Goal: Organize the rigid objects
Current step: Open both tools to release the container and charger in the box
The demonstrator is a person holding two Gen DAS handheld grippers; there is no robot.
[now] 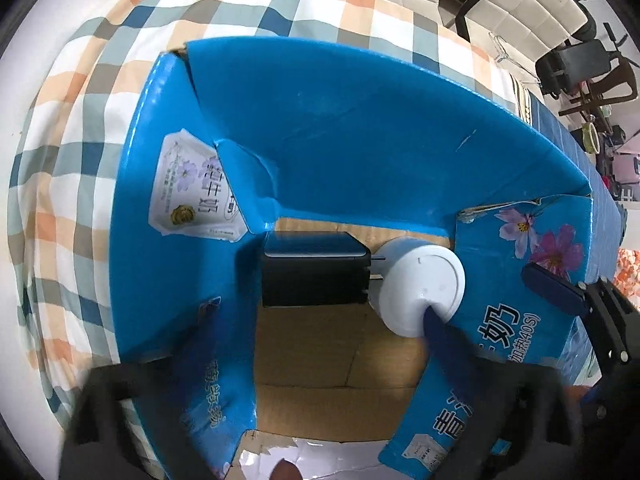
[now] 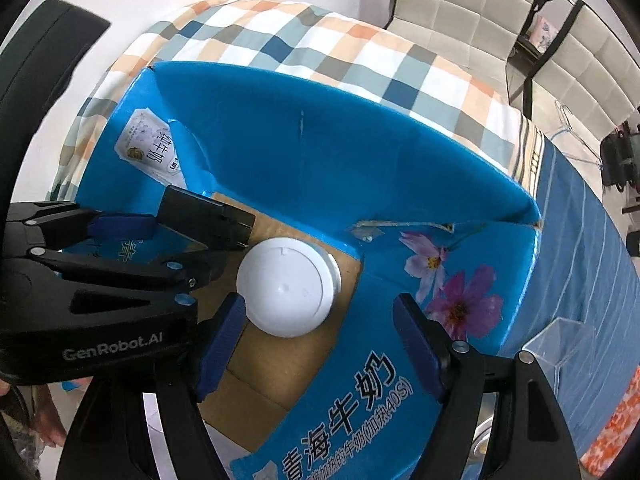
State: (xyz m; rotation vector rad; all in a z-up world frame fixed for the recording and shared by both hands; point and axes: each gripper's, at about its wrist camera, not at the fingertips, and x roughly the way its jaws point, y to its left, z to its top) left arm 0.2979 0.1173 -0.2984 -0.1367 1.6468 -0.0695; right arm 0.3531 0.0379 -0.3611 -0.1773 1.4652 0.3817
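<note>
An open blue milk carton box [image 1: 360,128] lies on the table, its brown floor bare in the middle. A black plug adapter [image 1: 316,276] rests on that floor against the left wall. Beside it on the right stands a white round lidded jar [image 1: 420,284]. My left gripper [image 1: 322,338] hangs over the box, open wide, nothing between its fingers; its right finger [image 1: 444,336] is at the jar's edge. My right gripper [image 2: 320,346] is open just below the jar [image 2: 288,286], not pressing it. The adapter [image 2: 208,216] lies by the left gripper's pad [image 2: 120,226].
The box flaps [image 2: 460,280] stand up on all sides. A checked cloth [image 1: 80,160] covers the table to the left and behind, a blue cloth [image 2: 580,240] to the right. A clear plastic box [image 2: 560,344] and cream chairs [image 2: 460,8] stand beyond.
</note>
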